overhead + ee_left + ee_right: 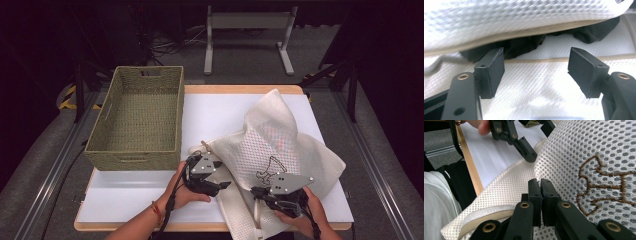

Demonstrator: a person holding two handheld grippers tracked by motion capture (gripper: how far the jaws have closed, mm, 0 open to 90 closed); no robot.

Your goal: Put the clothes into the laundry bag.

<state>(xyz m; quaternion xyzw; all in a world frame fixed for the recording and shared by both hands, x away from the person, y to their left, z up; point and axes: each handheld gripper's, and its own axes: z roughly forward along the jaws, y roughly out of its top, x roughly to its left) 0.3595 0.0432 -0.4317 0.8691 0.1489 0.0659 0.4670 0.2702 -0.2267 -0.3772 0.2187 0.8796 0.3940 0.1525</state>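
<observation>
A white mesh bag (280, 135) with a brown embroidered mark (599, 187) lies bunched on the right half of the white table (210, 110). My right gripper (256, 192) is at the bag's near edge. Its jaws (540, 182) are pressed together on a fold of the mesh. My left gripper (223, 174) is at the bag's left edge, pointing into it with its jaws spread. In the left gripper view the open jaws (536, 53) face the bag's mouth. The upper layer is lifted there, and a dark garment (524, 46) lies inside. Nothing is between its pads (490, 67).
An empty green woven basket (132, 152) stands on the table's left half, just beyond my left hand. The wooden table edge (470, 162) runs close to the person. A grey metal stand (247, 22) is on the floor behind the table.
</observation>
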